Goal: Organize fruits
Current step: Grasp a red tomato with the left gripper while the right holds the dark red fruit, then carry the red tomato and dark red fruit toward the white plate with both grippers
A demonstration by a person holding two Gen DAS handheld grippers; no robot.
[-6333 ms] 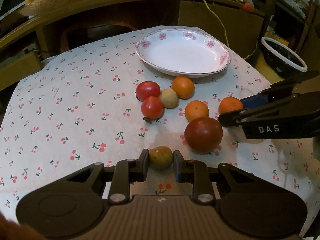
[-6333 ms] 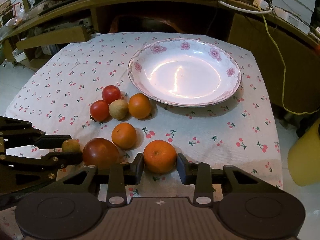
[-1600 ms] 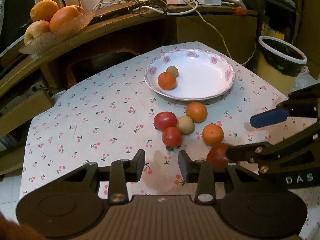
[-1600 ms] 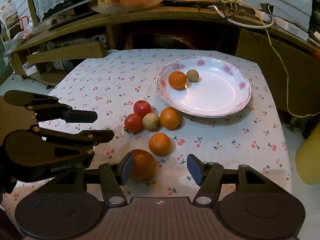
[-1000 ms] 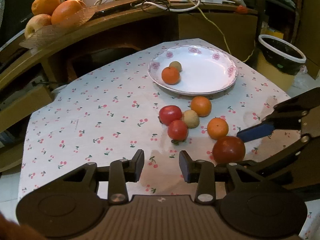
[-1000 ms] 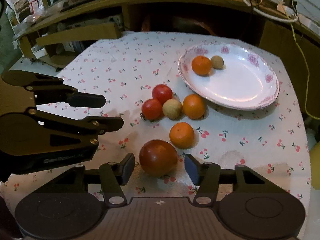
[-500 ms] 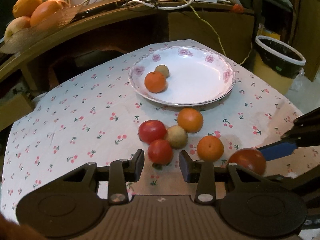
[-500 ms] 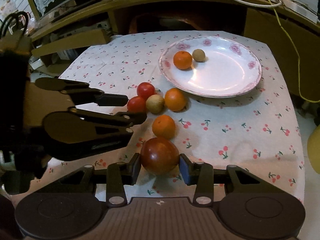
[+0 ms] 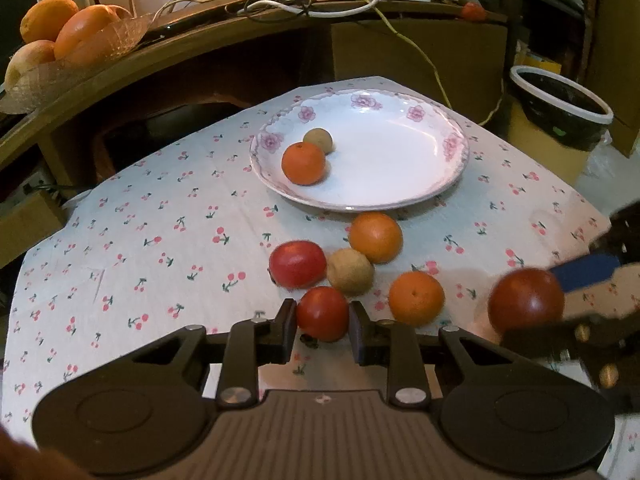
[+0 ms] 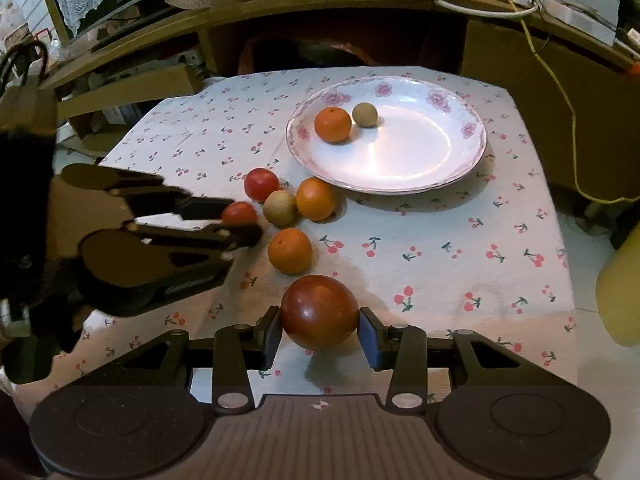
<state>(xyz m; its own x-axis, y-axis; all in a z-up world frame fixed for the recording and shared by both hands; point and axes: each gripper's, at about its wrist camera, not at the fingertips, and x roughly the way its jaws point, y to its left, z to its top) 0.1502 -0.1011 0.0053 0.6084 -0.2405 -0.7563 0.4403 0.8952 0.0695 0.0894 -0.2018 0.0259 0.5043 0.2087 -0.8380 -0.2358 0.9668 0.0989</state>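
Observation:
My left gripper (image 9: 322, 322) is shut on a small red tomato (image 9: 322, 312), the nearest fruit of the cluster on the cherry-print cloth. My right gripper (image 10: 319, 334) is shut on a large dark red tomato (image 10: 319, 312), held near the table's front; it also shows at the right of the left wrist view (image 9: 526, 306). Another red tomato (image 9: 297, 264), a tan round fruit (image 9: 350, 272) and two oranges (image 9: 375, 237) (image 9: 416, 299) lie loose on the cloth. The flowered white plate (image 9: 360, 204) behind them holds an orange (image 9: 303, 163) and a small tan fruit (image 9: 317, 141).
A glass bowl of oranges and apples (image 9: 60, 52) sits on the wooden shelf behind the table, among cables (image 9: 304, 0). A lined bin (image 9: 560, 112) stands off the table's right side. A yellow container (image 10: 620, 292) is beyond the right edge.
My left gripper moved forward onto the small red tomato and its fingers closed on it. My right gripper stays shut on the dark red tomato and has shifted slightly.

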